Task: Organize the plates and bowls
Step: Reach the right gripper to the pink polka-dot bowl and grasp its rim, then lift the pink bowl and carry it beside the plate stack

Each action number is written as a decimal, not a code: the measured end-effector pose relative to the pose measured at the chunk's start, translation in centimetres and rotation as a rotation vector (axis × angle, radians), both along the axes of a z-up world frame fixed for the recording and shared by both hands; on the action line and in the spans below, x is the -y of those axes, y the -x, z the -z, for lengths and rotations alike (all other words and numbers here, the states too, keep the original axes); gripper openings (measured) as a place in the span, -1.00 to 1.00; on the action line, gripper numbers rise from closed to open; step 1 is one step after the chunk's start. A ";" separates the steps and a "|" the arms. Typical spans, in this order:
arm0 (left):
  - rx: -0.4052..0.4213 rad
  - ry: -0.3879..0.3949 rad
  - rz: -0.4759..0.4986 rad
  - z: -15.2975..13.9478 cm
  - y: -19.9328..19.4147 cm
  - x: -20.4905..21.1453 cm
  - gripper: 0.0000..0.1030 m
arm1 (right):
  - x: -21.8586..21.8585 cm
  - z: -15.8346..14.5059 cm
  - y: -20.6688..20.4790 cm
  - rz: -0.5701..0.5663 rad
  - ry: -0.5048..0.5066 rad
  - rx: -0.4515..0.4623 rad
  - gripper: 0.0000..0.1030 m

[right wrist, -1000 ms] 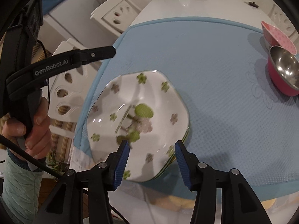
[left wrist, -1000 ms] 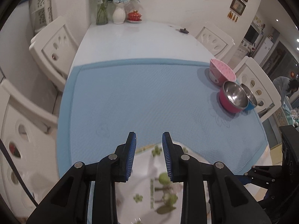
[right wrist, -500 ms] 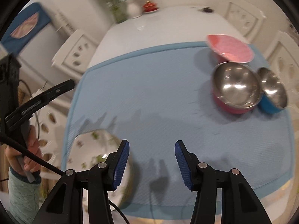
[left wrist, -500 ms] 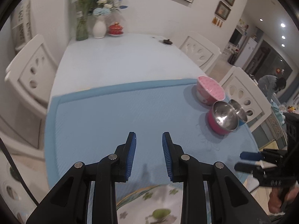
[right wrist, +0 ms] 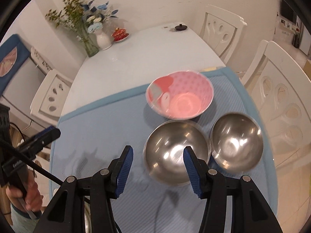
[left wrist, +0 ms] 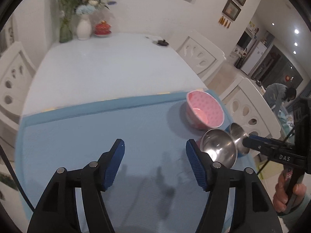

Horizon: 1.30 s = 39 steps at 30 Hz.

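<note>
Three bowls remain loose on the blue mat (right wrist: 108, 136) at the right side of the table (left wrist: 108, 66), and none is stacked inside another, so the bowl half of the job looks undone. The right tongs (right wrist: 158, 157) hang just above the large steel bowl (right wrist: 176, 151), which sits right ahead of them with its near rim showing between the blue pads; the jaws are opening, empty, and touch nothing. The small steel bowl (right wrist: 236, 142) lies just to the right of those tongs, close beside the large one, and the pink bowl (right wrist: 179, 95) stands farther ahead, past both. The left tongs (left wrist: 155, 147) are over bare mat with the bowls off to their right; their jaws are opening too, with nothing between them. No plate can be made out clearly in either view, so how the plates stand cannot be judged. Nesting the three bowls probably comes next.
</note>
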State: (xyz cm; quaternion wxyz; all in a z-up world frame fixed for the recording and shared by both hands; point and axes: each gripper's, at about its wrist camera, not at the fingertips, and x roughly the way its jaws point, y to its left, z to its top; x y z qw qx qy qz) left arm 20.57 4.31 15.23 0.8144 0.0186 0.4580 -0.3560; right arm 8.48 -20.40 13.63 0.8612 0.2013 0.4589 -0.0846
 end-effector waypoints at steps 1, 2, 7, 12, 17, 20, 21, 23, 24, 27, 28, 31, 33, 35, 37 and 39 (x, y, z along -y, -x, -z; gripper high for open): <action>-0.010 -0.003 0.002 0.2 -0.2 1.4 0.24 | 0.9 0.0 -0.4 0.000 0.000 0.002 0.01; -0.012 -0.003 0.003 0.4 -0.3 2.4 0.24 | 1.8 0.1 -0.9 0.003 0.001 0.004 0.03; -0.037 -0.007 0.024 1.6 -1.3 9.1 0.24 | 6.7 1.1 -3.4 0.010 -0.018 -0.020 0.10; -0.092 -0.017 0.019 3.7 -2.6 13.5 0.22 | 10.5 3.1 -6.5 0.022 -0.023 -0.080 0.10; -0.182 -0.010 -0.025 6.2 -4.3 15.3 0.01 | 12.6 5.4 -8.5 0.011 -0.079 -0.124 0.10; -0.244 0.026 -0.045 7.4 -5.1 15.7 -0.02 | 13.3 7.0 -9.6 -0.009 -0.118 -0.147 0.10; -0.261 0.029 -0.052 7.8 -5.3 15.8 -0.06 | 13.4 7.4 -10.0 -0.019 -0.124 -0.155 0.10; -0.275 0.025 -0.058 8.4 -5.5 16.2 -0.31 | 13.4 7.9 -10.5 -0.022 -0.107 -0.173 0.08; -0.281 0.019 -0.063 8.7 -5.6 16.6 -0.36 | 13.5 8.1 -10.7 -0.030 -0.106 -0.172 -0.01; -0.288 0.026 -0.088 9.2 -5.7 16.7 -0.55 | 13.3 8.4 -11.0 -0.063 -0.110 -0.164 -0.19; -0.290 0.028 -0.094 9.3 -5.7 16.8 -0.59 | 13.2 8.5 -11.1 -0.069 -0.106 -0.163 -0.25; -0.285 0.027 -0.098 9.4 -5.5 17.2 -0.63 | 13.0 8.9 -11.2 -0.098 -0.122 -0.162 -0.57; -0.263 0.011 -0.094 9.2 -5.5 17.6 -0.63 | 12.5 8.7 -11.1 -0.127 -0.094 -0.148 -0.61; -0.232 0.015 -0.085 8.7 -5.0 17.7 -0.63 | 11.8 8.2 -10.9 -0.147 -0.022 -0.135 -0.61; -0.214 0.030 -0.091 8.1 -4.8 17.4 -0.63 | 11.3 7.7 -10.6 -0.157 0.014 -0.115 -0.60; -0.202 0.057 -0.104 7.3 -4.6 16.7 -0.63 | 11.3 7.1 -10.3 -0.165 -0.007 -0.090 -0.60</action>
